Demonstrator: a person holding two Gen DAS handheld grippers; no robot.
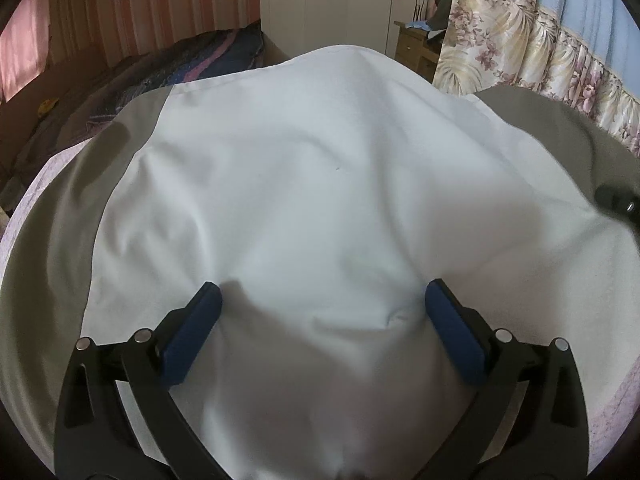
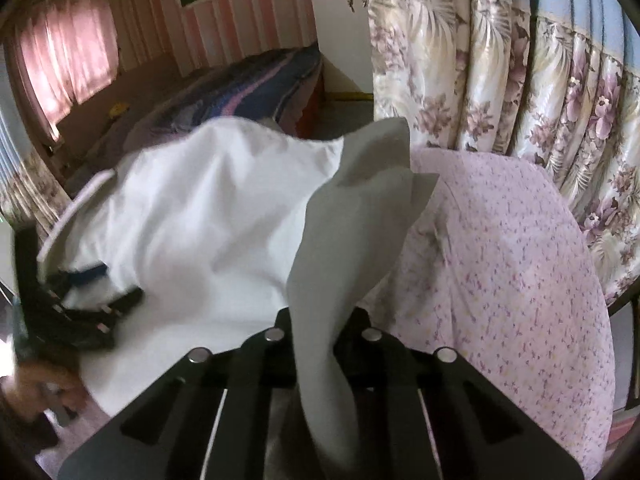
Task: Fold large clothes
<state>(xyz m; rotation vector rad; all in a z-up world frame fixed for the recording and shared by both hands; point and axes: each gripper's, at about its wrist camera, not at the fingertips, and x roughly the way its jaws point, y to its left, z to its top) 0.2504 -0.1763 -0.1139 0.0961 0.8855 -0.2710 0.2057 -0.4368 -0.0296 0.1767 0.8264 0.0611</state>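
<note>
A large white garment [image 1: 320,180] with grey sleeves lies spread over a table with a lilac flowered cloth [image 2: 500,260]. My left gripper [image 1: 322,286] stands open low over the white body, its blue pads [image 1: 200,328] wide apart on either side of a small pucker. In the right wrist view my right gripper [image 2: 320,320] is shut on a grey sleeve [image 2: 360,208], which rises from the jaws in a limp, lifted fold; its fingertips are hidden by the fabric. The left gripper [image 2: 92,296] shows at that view's left edge, and the right gripper [image 1: 616,200] at the left wrist view's right edge.
A bed with a dark striped blanket [image 1: 192,60] lies beyond the table. A flowered curtain [image 1: 520,40] hangs at the right, close to the table edge. A white wardrobe [image 1: 340,0] and a wooden nightstand [image 1: 416,44] stand at the back. A person's hand [image 2: 40,388] is at lower left.
</note>
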